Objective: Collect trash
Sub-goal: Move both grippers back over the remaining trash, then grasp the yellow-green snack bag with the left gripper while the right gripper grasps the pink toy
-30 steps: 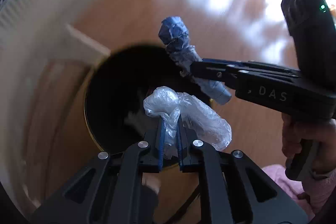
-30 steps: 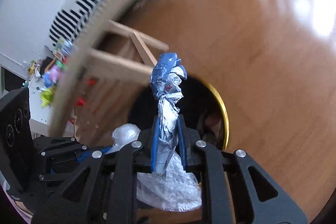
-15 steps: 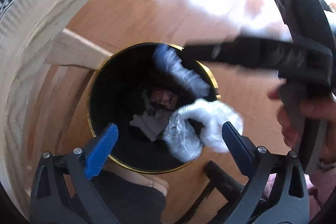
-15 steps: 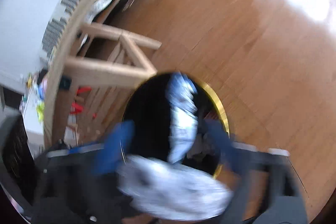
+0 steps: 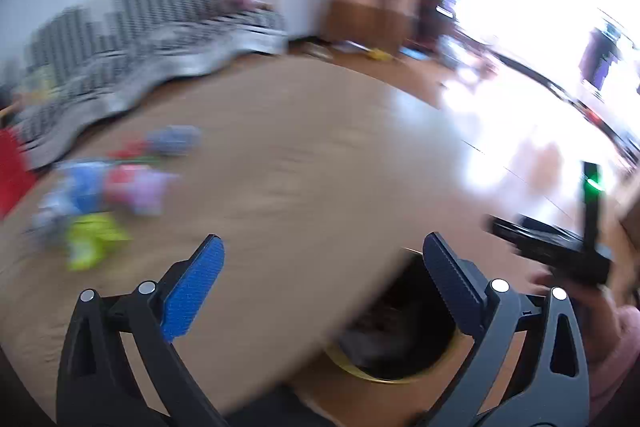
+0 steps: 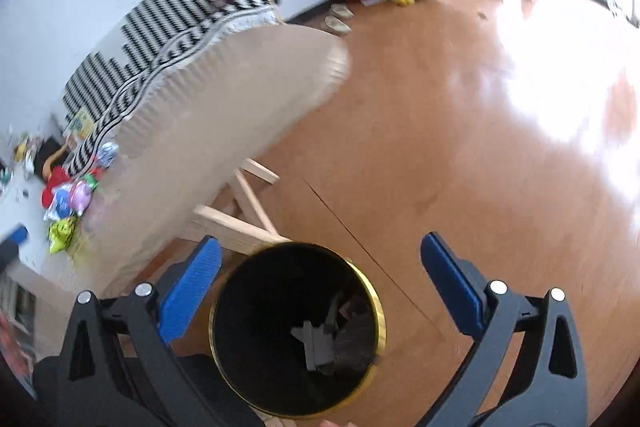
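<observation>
A black bin with a gold rim (image 6: pixel 298 331) stands on the floor beside the table, with trash lying in its bottom. My right gripper (image 6: pixel 320 279) is open and empty above the bin. My left gripper (image 5: pixel 324 283) is open and empty over the wooden table top (image 5: pixel 304 187); the bin (image 5: pixel 400 339) shows below the table edge. Several colourful wrappers (image 5: pixel 104 199) lie blurred on the table at the left; they also show in the right wrist view (image 6: pixel 68 203). The right gripper's body (image 5: pixel 560 251) is at the right edge of the left wrist view.
The table (image 6: pixel 240 99) has light wooden legs (image 6: pixel 244 211) close to the bin. A black-and-white patterned cloth (image 6: pixel 160 39) lies at the table's far side. The wooden floor (image 6: pixel 460 155) stretches right, with glare from a window.
Both grippers opened and dropped their trash, the clear plastic bag and the blue wrapper, into the bin. The left gripper then rose and swung up over the table top.
</observation>
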A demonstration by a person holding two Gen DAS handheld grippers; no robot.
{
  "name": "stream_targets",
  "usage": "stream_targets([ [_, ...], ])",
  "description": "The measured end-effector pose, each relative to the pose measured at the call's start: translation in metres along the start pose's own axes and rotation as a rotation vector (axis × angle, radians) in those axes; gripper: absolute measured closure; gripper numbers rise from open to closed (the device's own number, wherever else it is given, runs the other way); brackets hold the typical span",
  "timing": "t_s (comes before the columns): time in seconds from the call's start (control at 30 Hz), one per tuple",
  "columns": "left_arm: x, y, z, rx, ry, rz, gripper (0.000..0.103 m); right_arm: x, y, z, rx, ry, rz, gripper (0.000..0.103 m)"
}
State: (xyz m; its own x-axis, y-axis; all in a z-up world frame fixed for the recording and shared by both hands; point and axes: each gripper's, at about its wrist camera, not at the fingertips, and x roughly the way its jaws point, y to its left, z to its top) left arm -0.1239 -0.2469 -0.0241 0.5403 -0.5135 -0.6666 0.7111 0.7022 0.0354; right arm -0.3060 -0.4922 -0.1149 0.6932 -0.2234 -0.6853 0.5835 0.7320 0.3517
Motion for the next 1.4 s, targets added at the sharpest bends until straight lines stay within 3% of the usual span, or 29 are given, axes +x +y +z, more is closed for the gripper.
stream_targets([
  [0.07,-0.007,0.056,-0.005,-0.057,0.001,0.142,0.006,-0.001,0.030,0.002,-0.060,-0.027,0.022,0.006],
  [0.13,-0.007,0.104,-0.015,-0.120,0.038,0.212,0.006,-0.001,0.069,0.007,-0.139,-0.040,0.057,0.006],
  [0.27,0.001,0.180,-0.032,-0.259,0.098,0.243,0.006,0.007,0.149,0.019,-0.277,-0.039,0.135,0.006],
  [0.33,0.013,0.202,-0.036,-0.327,0.125,0.216,0.006,0.018,0.194,0.028,-0.342,-0.031,0.173,0.006],
  [0.43,0.032,0.215,-0.036,-0.373,0.139,0.222,0.006,0.033,0.251,0.038,-0.428,-0.024,0.216,0.006],
  [0.57,0.060,0.213,-0.022,-0.311,0.134,0.247,0.006,0.064,0.299,0.047,-0.514,0.025,0.242,0.006],
  [0.83,0.103,0.232,-0.021,-0.338,0.182,0.166,0.007,0.147,0.369,0.057,-0.518,0.155,0.268,0.006],
  [0.9,0.106,0.239,-0.022,-0.346,0.186,0.146,0.027,0.164,0.380,0.055,-0.525,0.169,0.257,0.006],
  [0.97,0.105,0.245,-0.024,-0.341,0.188,0.161,0.040,0.182,0.391,0.052,-0.530,0.187,0.242,0.006],
  [1.1,0.099,0.254,-0.028,-0.346,0.188,0.134,0.052,0.206,0.404,0.040,-0.541,0.230,0.261,0.006],
  [1.13,0.097,0.256,-0.028,-0.342,0.189,0.133,0.055,0.209,0.407,0.037,-0.552,0.242,0.263,0.010],
  [1.2,0.096,0.259,-0.029,-0.331,0.192,0.130,0.056,0.209,0.415,0.034,-0.576,0.247,0.295,0.031],
  [1.23,0.096,0.260,-0.029,-0.327,0.193,0.129,0.056,0.207,0.418,0.034,-0.575,0.246,0.311,0.048],
  [1.27,0.095,0.261,-0.029,-0.326,0.195,0.127,0.056,0.206,0.419,0.032,-0.576,0.244,0.321,0.057],
  [1.4,0.093,0.265,-0.030,-0.361,0.206,0.101,0.056,0.192,0.420,0.021,-0.622,0.214,0.321,0.062],
])
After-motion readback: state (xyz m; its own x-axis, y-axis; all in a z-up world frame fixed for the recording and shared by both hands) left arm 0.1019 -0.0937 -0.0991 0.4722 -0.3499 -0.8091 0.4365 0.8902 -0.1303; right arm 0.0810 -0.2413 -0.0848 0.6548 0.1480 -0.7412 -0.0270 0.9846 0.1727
